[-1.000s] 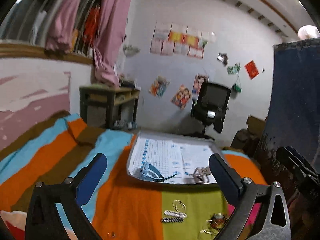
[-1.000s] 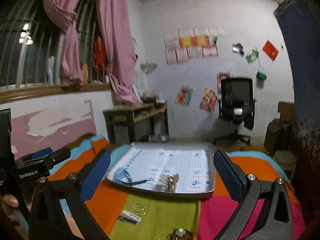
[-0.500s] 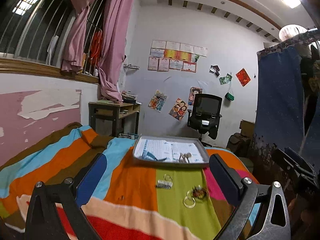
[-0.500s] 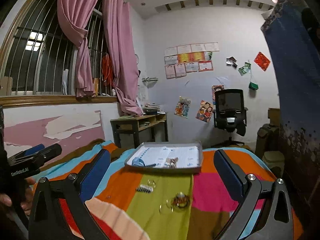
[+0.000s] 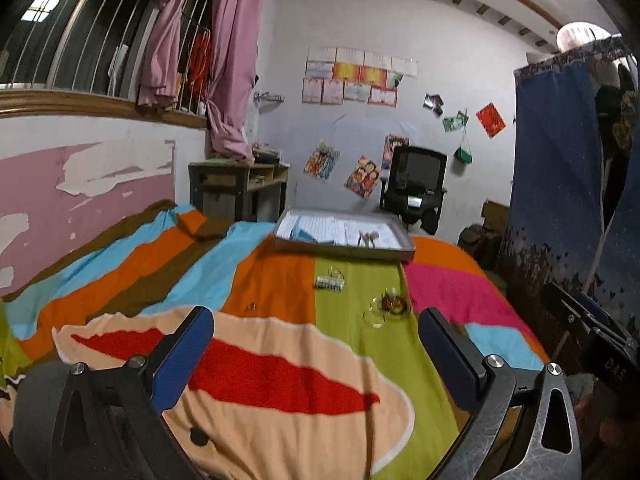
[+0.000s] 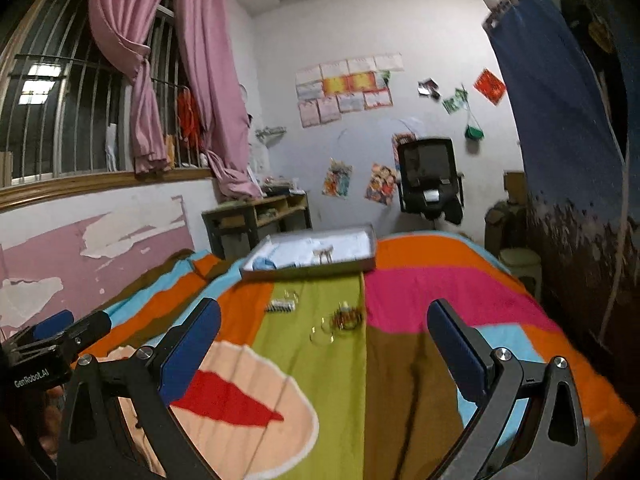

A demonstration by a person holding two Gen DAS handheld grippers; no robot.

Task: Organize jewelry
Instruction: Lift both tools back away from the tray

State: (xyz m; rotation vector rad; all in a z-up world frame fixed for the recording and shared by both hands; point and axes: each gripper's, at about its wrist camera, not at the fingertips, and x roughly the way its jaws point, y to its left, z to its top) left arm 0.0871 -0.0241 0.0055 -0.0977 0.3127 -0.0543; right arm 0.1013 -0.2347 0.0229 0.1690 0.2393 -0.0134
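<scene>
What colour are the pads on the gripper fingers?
Blue, on black frames. The left gripper shows its pads best, in the left wrist view.

Your bedspread [image 5: 280, 360] is soft matt cloth in bright colour blocks. The far tray [image 5: 344, 249] looks like dull grey metal, lined with white printed paper [image 5: 332, 230]. The bangles [image 6: 344, 318] near its front glint like glossy metal. Your left gripper [image 5: 316, 346] has matt black plastic arms with smooth blue pads [image 5: 182, 360]. On the left, the wall paint [image 5: 80, 184] is peeling and rough.
</scene>
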